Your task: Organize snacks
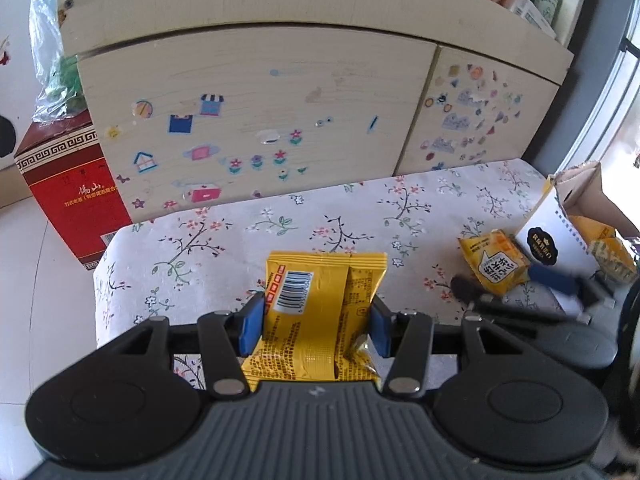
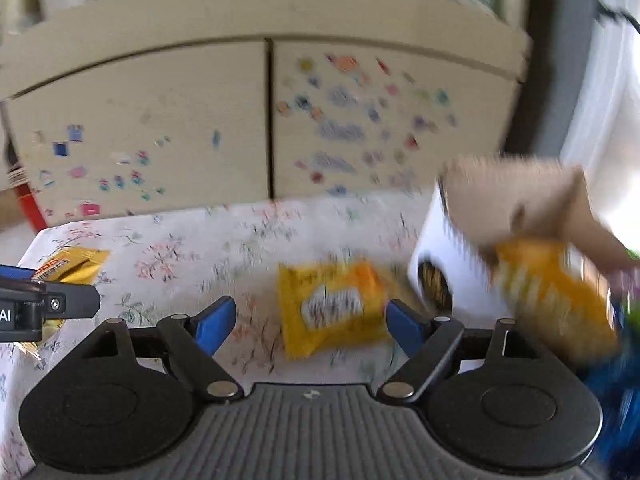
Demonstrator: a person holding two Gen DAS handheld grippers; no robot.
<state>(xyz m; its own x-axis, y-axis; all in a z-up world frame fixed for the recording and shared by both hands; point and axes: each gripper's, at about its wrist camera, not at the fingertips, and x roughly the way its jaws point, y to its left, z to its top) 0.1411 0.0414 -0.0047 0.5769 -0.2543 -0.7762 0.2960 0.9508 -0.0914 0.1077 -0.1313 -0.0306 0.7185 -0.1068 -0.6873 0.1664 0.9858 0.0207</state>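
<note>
Glossy foil packet (image 1: 316,312), matt floral cloth (image 1: 224,240)

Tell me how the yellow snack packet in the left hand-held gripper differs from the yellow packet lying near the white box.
The held packet is clamped between the left hand-held gripper's blue pads; the loose packet lies free on the floral cloth beside the white box. The held packet shows its barcode and seam; the loose packet shows a white speech-bubble label. Both are yellow, similar-sized snack packets.

Pale wood cabinet (image 1: 256,120) along the back, both doors plastered with little stickers (image 1: 208,106) — houses, flowers, that sort of thing. Table (image 1: 240,232) wears a white floral cloth. Light tiled floor (image 1: 36,280) on the left, and bright daylight pours in from a window (image 1: 624,80) on the right.
</note>
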